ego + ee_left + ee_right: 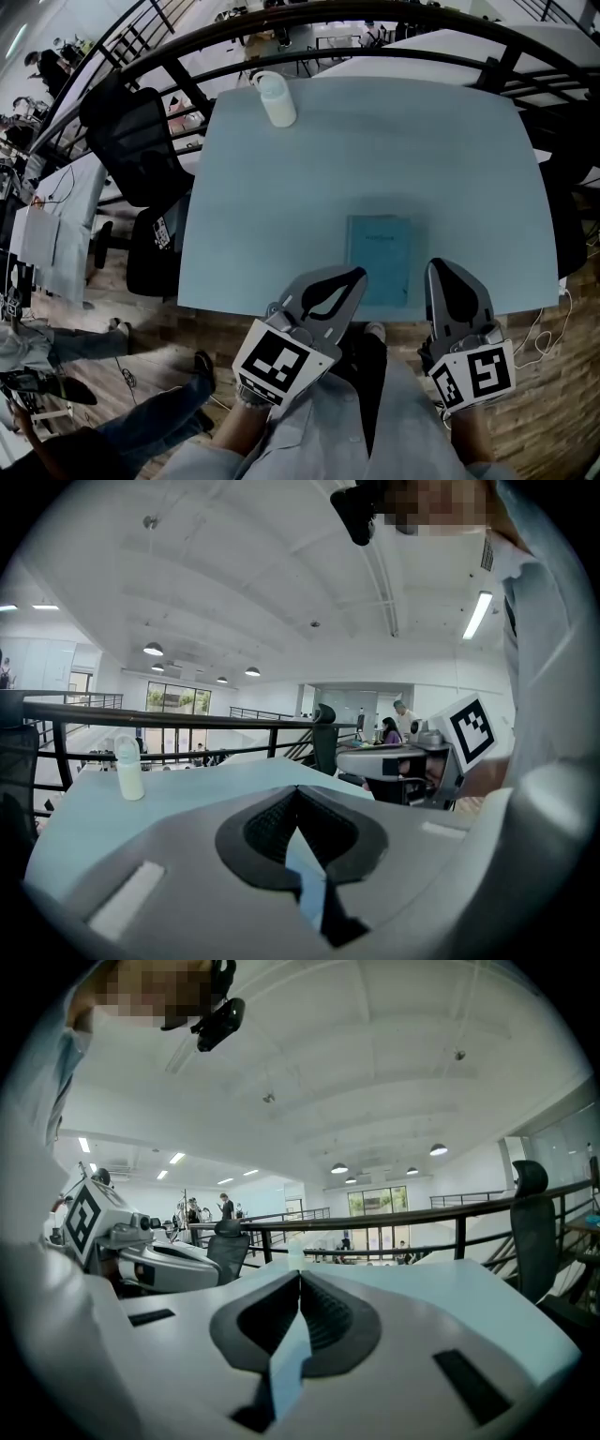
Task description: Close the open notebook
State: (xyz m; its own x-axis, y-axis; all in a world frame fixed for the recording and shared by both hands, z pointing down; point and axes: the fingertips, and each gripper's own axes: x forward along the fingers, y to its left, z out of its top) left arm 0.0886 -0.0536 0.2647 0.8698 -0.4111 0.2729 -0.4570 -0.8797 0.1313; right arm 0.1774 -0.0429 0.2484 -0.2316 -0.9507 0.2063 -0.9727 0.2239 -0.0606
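Nearest are the person's legs in pale trousers (323,433), and above them the two hands hold their tools at the near edge of the tabletop (272,202). The left tongs (352,275) are shut, the ribbed dark pads meeting along one line with nothing between them. The right tongs (440,265) are shut and empty in the same way. Each carries its marker cube close to the wrist, and both point away from the person over the pale blue surface.

The notebook (378,260) lies flat between the two tips and a little beyond them, near the front edge of the tabletop. It is already closed, its teal cover facing up. The tip of the left tongs comes up against its near left corner in the head view; whether it touches there cannot be told. The right tongs stand just to the notebook's right, apart from it.

Well beyond, near the far left corner of the tabletop, stands a white bottle (276,98), upright. A black office chair (139,148) stands by the left side. A dark railing (375,36) curves round the far edge.
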